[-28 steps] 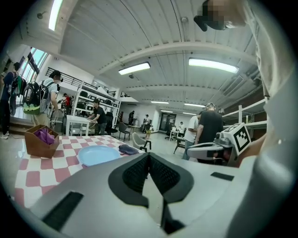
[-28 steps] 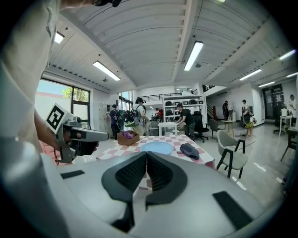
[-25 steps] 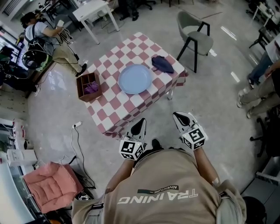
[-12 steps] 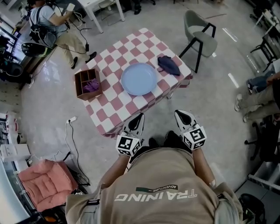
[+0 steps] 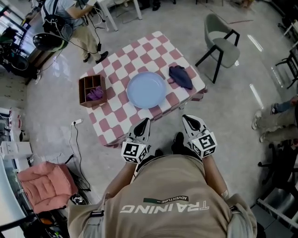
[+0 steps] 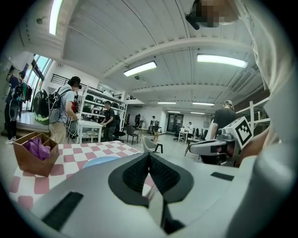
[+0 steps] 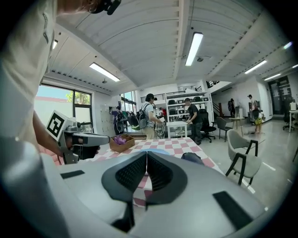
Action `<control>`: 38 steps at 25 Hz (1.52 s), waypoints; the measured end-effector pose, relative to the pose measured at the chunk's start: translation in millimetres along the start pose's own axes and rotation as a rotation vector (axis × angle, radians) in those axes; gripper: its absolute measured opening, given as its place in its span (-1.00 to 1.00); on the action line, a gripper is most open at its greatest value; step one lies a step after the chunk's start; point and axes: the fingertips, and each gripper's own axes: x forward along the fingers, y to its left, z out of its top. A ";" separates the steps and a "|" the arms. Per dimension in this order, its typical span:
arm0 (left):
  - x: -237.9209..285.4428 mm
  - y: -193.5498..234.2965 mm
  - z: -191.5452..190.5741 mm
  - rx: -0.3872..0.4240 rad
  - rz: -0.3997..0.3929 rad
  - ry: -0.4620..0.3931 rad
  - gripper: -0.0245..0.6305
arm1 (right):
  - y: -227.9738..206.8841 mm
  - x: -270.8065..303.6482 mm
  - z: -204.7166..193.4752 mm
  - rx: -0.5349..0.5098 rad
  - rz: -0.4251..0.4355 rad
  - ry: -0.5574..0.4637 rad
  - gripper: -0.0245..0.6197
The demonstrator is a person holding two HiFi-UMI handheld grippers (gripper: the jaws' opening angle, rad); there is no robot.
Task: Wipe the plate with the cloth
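Observation:
A light blue plate (image 5: 146, 89) lies in the middle of the red-and-white checkered table (image 5: 116, 123). To its right, near the table's edge, is a crumpled dark navy cloth (image 5: 180, 76). My left gripper (image 5: 145, 122) and right gripper (image 5: 188, 119) hover side by side just short of the table's near edge, both shut and empty. In the left gripper view the jaws (image 6: 149, 156) are pressed together, with the plate (image 6: 99, 161) ahead to the left. From the right gripper (image 7: 146, 155) the cloth (image 7: 192, 157) and plate (image 7: 156, 151) lie just beyond.
A wooden box (image 5: 91, 90) holding something purple sits at the table's left edge. A grey chair (image 5: 221, 39) stands beyond the table's right corner. A person (image 5: 70, 14) stands by a white table at the far left. A pink cushion (image 5: 46, 186) and a cable lie on the floor at the left.
The table has drawn closer in the head view. Both grippers have advanced together to its near edge. Their jaws stay shut.

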 end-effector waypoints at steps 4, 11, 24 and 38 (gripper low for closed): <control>24.1 -5.7 9.3 -0.003 0.046 -0.007 -0.89 | -21.1 15.6 5.6 -0.054 0.079 0.009 -0.87; 55.8 -8.3 19.9 -0.019 0.149 -0.007 -0.89 | -44.6 35.4 7.0 -0.111 0.214 0.037 -0.87; 68.0 13.2 30.8 -0.028 0.326 -0.032 -0.89 | -30.0 73.5 8.3 -0.286 0.459 0.069 -0.87; 78.0 77.9 24.7 -0.053 0.314 -0.001 -0.89 | -19.4 137.2 27.0 -0.283 0.458 0.075 -0.87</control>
